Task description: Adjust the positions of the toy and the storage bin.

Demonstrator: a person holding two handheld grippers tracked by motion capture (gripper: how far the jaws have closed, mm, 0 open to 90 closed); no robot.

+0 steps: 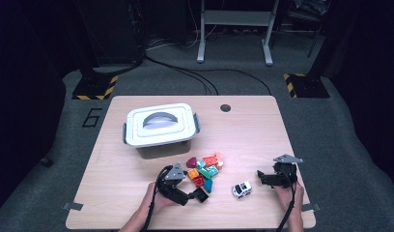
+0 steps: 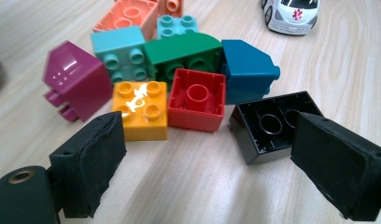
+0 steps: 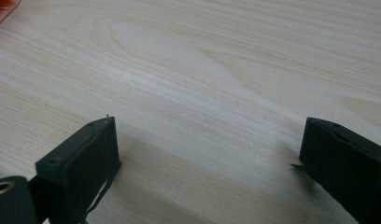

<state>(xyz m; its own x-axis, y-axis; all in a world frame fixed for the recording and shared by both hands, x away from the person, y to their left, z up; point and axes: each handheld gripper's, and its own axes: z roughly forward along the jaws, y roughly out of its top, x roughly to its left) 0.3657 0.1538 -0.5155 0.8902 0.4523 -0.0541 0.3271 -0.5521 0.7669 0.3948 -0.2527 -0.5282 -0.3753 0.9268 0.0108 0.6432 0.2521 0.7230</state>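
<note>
Two grippers are in use; the left gripper (image 2: 205, 154) does the work in hand. Its fingers (image 2: 93, 158) stand wide apart, holding nothing, low over the counter (image 2: 188, 186) at the near edge of the brick pile. The black brick (image 2: 268, 123) lies hollow side up, tilted, just inside my right-hand finger and apparently touching it, beside the red brick (image 2: 198, 105). The yellow brick (image 2: 141, 109) sits just ahead of the other finger.

Procedure, as I judge it:
1. Shift the gripper sideways until the black brick sits centred between the fingers, not against one of them.
2. Keep the far finger clear of the red and yellow bricks, so that closing traps one brick alone.
3. Close on two flat, opposite walls. The glossy plastic may slip if I pinch a corner.
4. Lift straight up before travelling to the lidded white box (image 1: 160, 124) at the back of the counter.

The right gripper (image 1: 277, 177) rests spread and empty on bare wood, well apart from the pile, with the toy car (image 1: 242, 189) between.
</note>
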